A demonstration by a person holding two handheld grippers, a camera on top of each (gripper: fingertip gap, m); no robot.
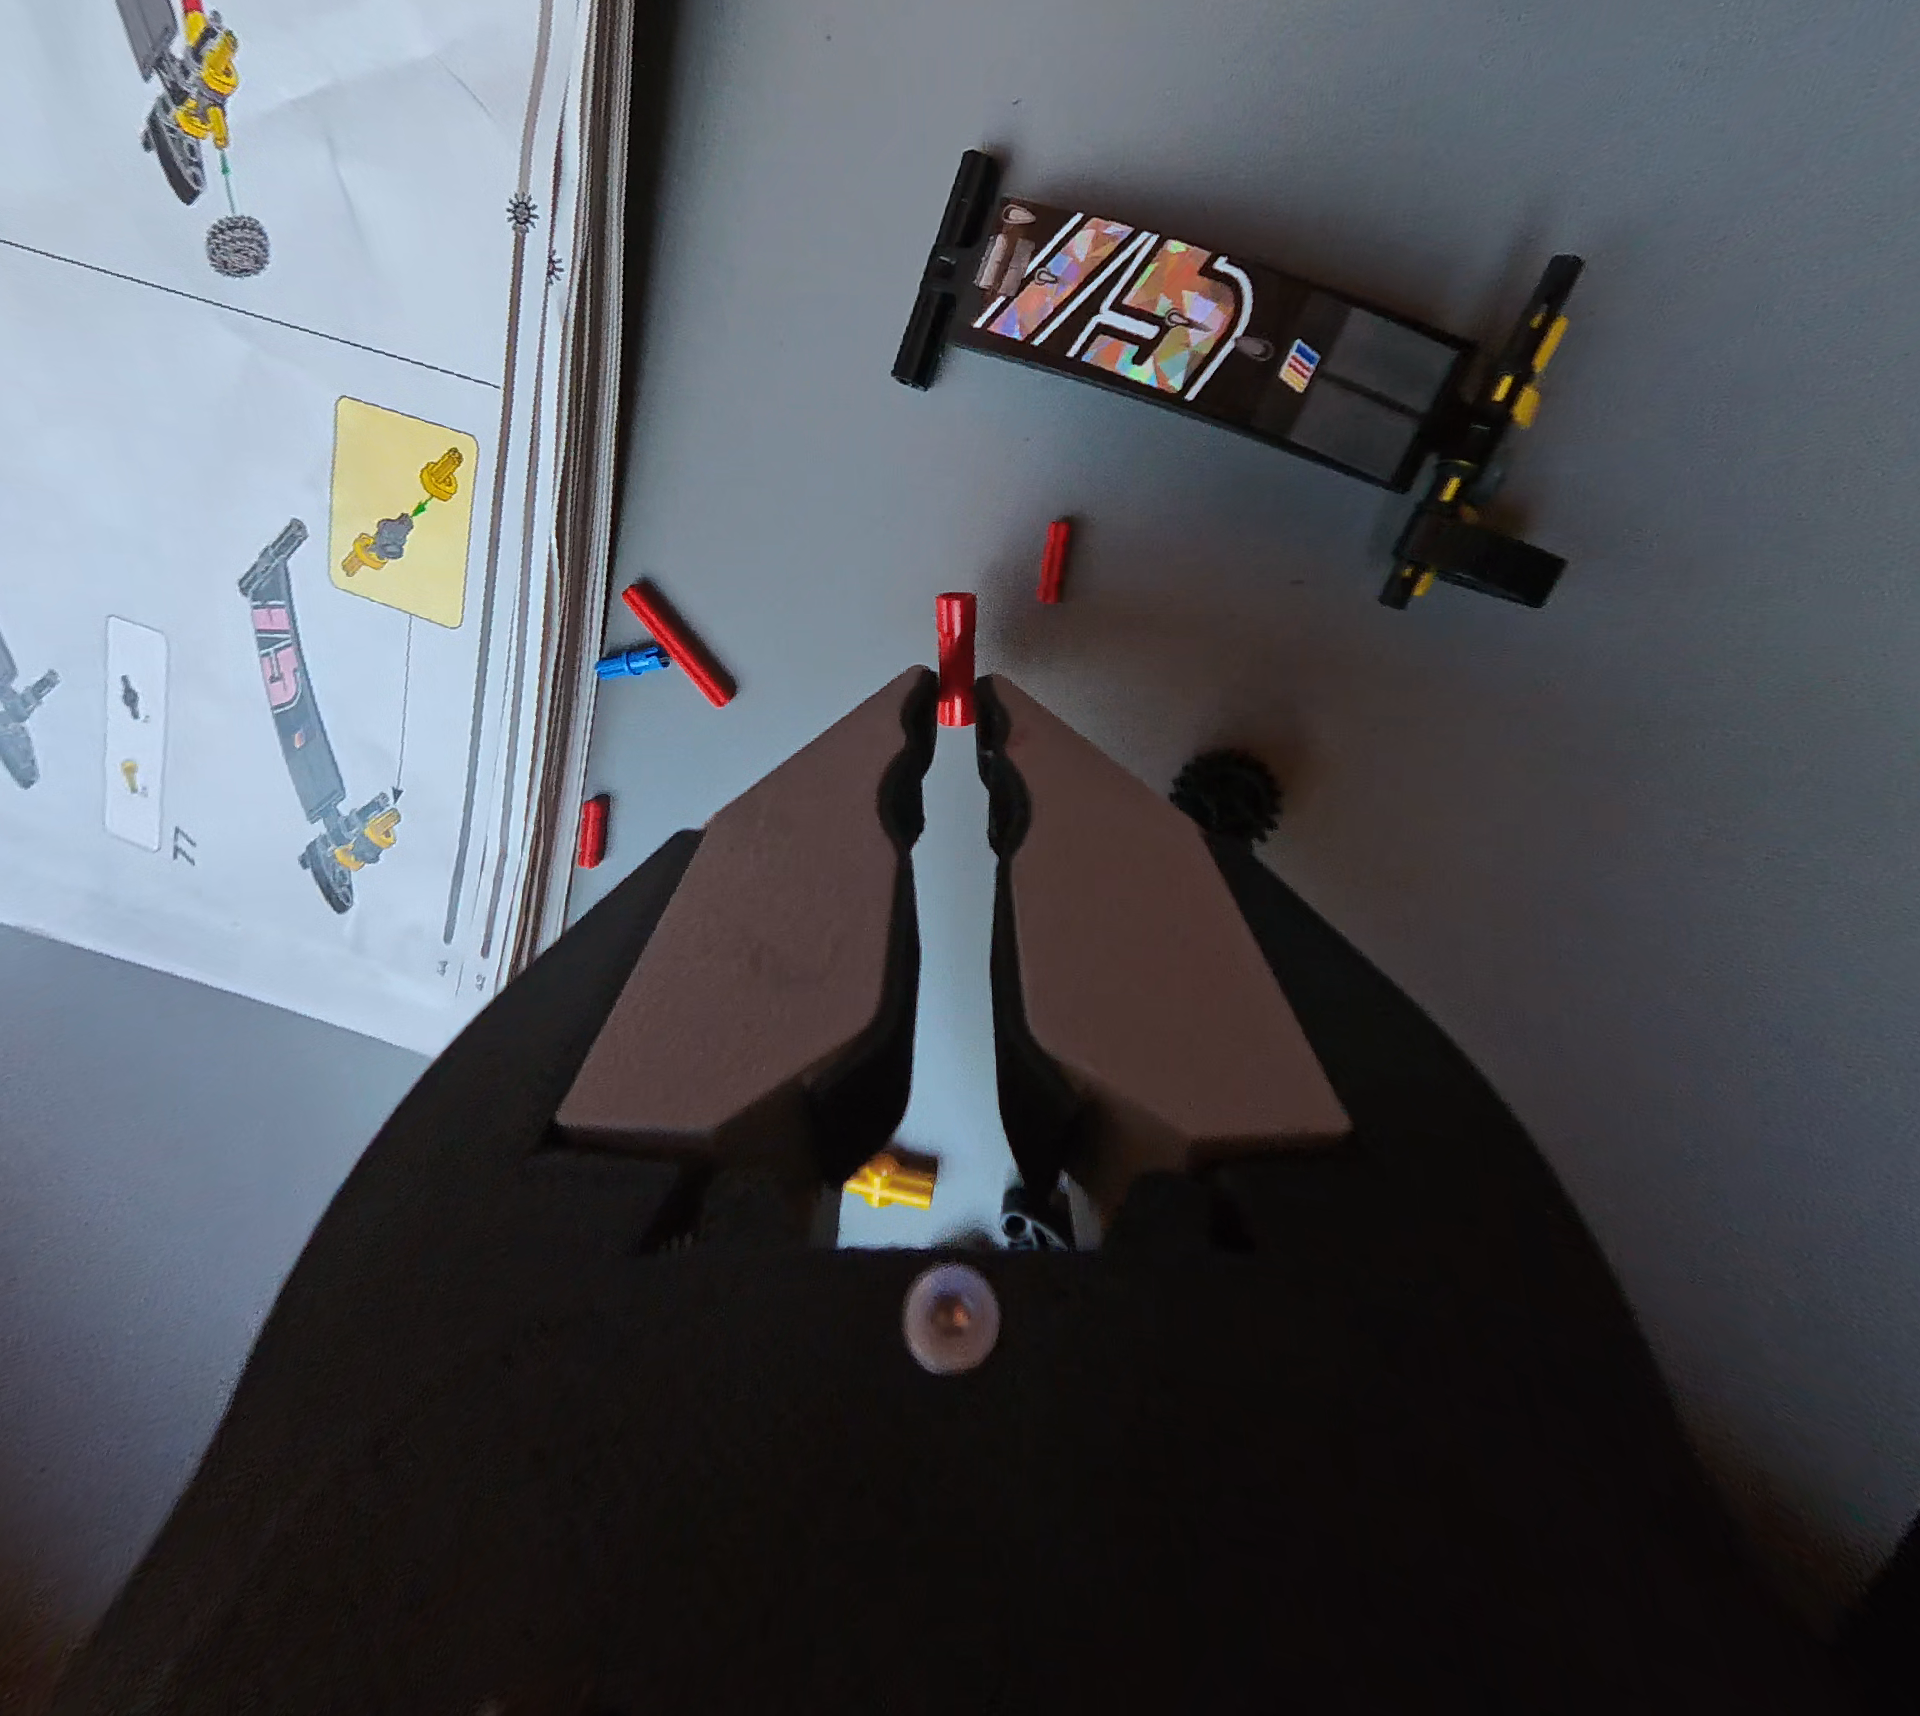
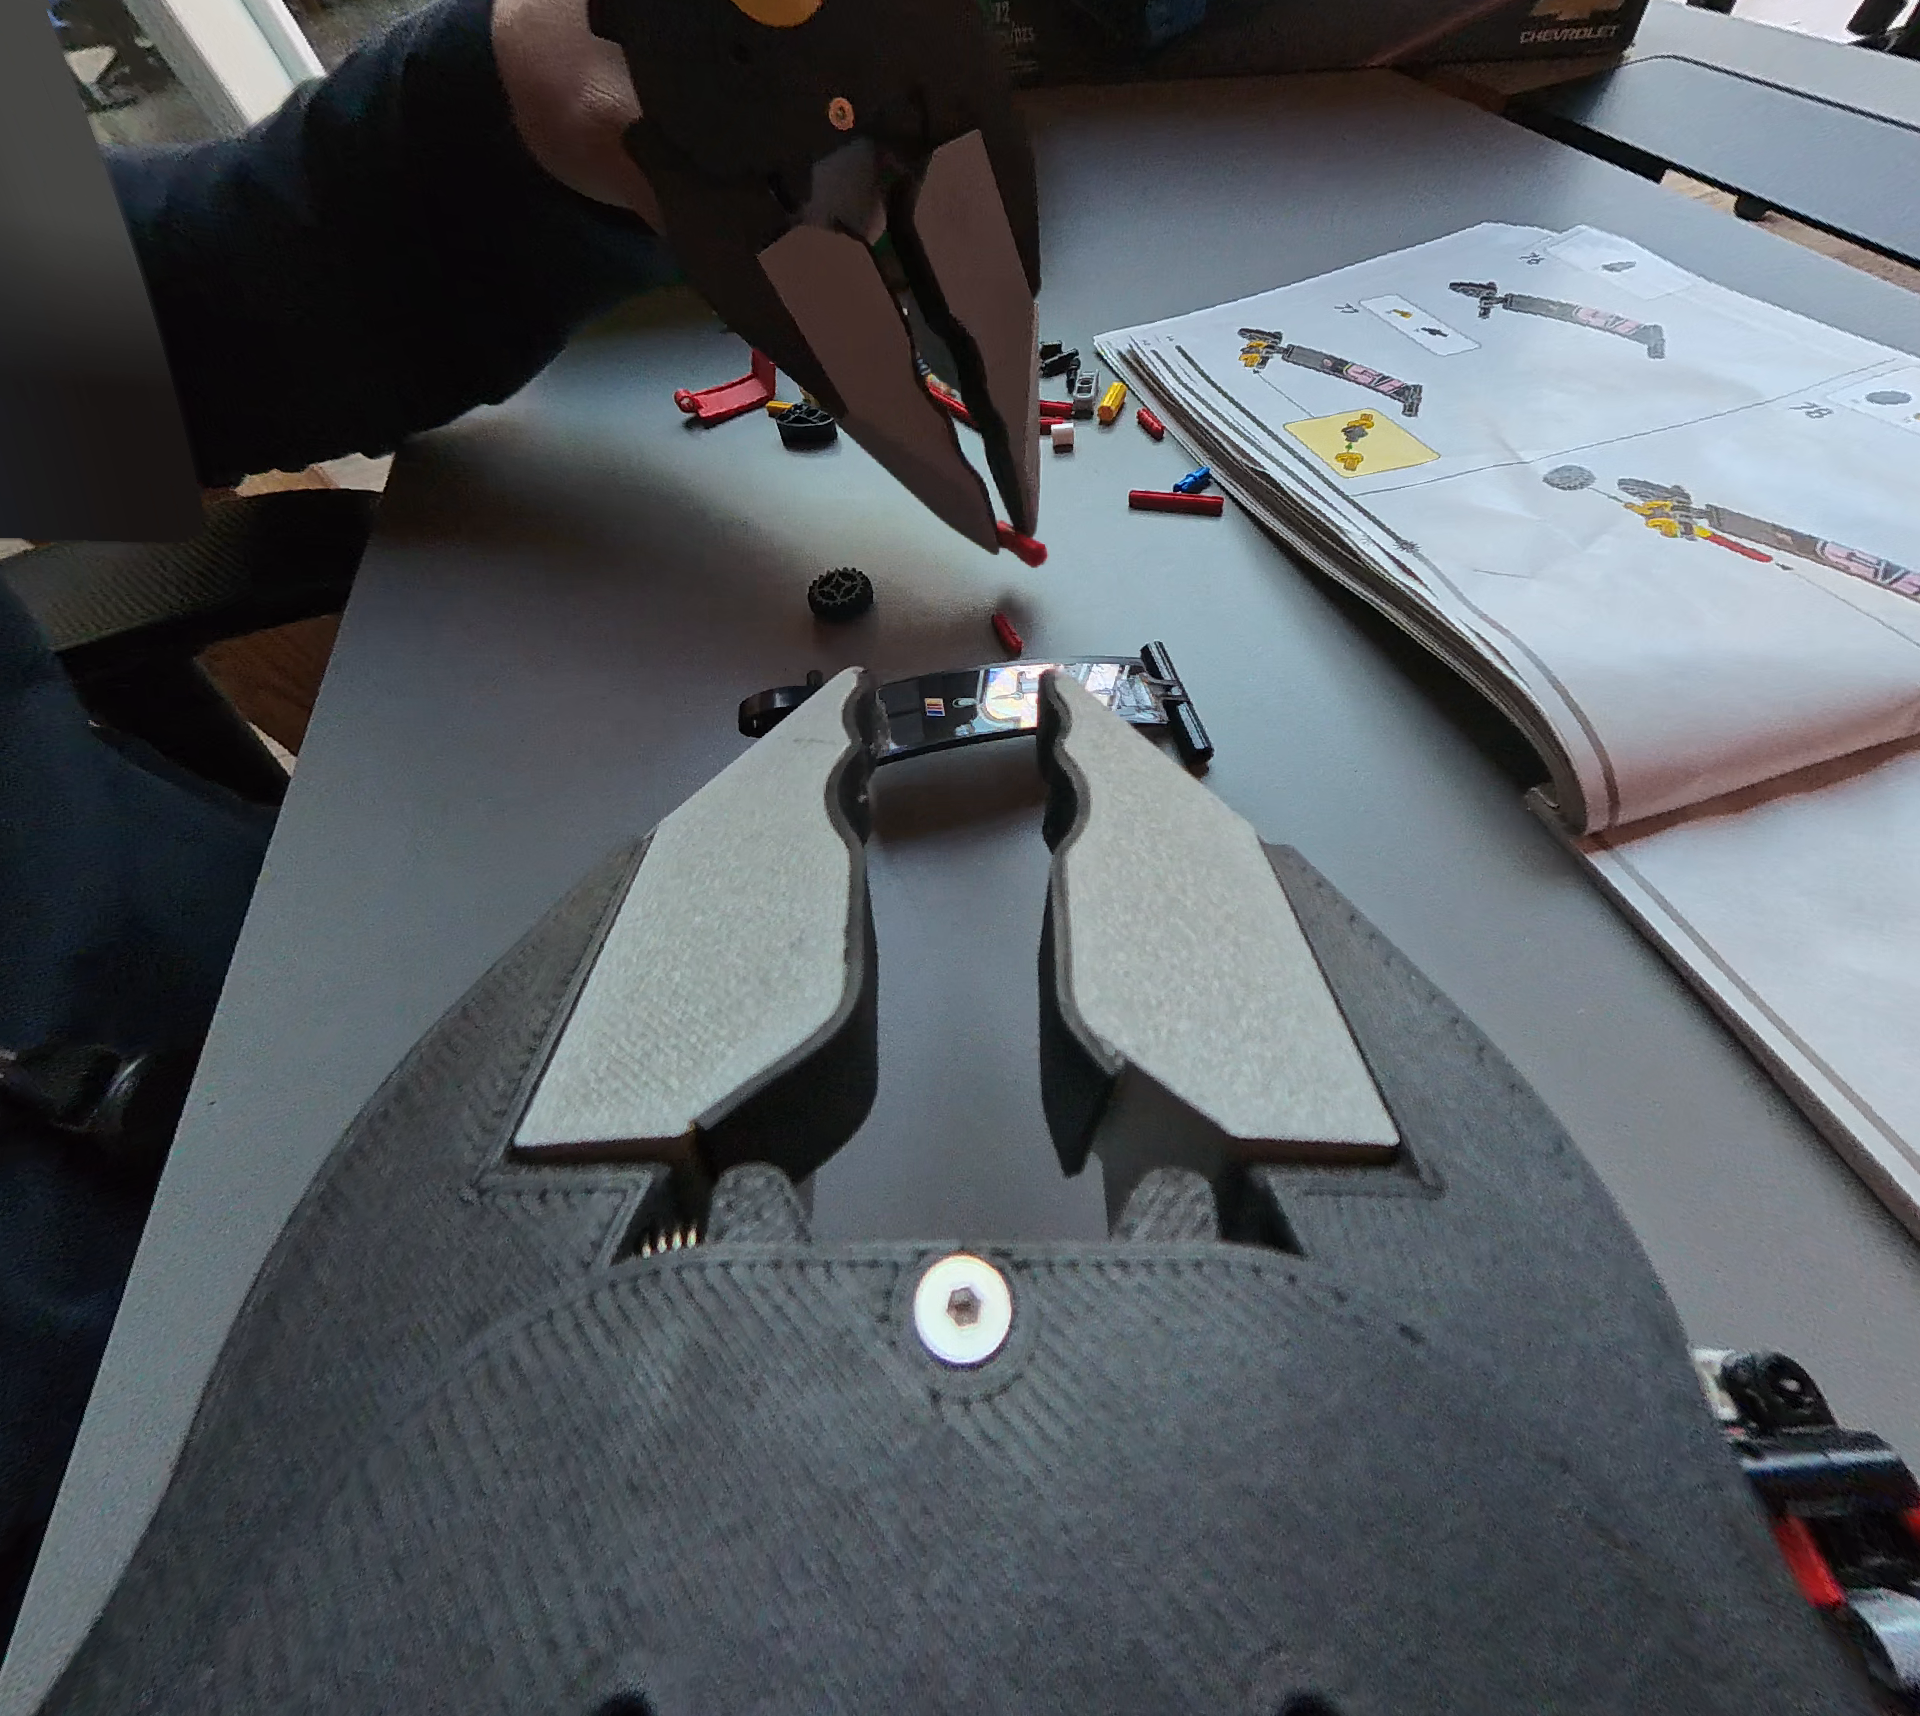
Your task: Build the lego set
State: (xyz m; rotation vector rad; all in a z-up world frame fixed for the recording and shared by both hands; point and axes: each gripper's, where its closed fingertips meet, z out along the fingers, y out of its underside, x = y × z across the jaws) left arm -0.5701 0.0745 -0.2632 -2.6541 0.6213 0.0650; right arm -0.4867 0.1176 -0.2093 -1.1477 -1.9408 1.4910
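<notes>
Left view: my left tongs (image 1: 956, 690) pinch a red connector (image 1: 955, 658) above the table; level it first.
Right view: my right tongs (image 2: 951, 710) gape around the black stickered panel (image 2: 956, 702) without gripping; I'd steady it gently.

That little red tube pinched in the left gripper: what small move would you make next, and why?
Probably carry the red tube a little toward the black decorated panel assembly. The left gripper grips only the tube's rear end, off the grey table, while the right gripper stands open by the panel. Its yellow-pinned end looks the likeliest place for it.
</notes>
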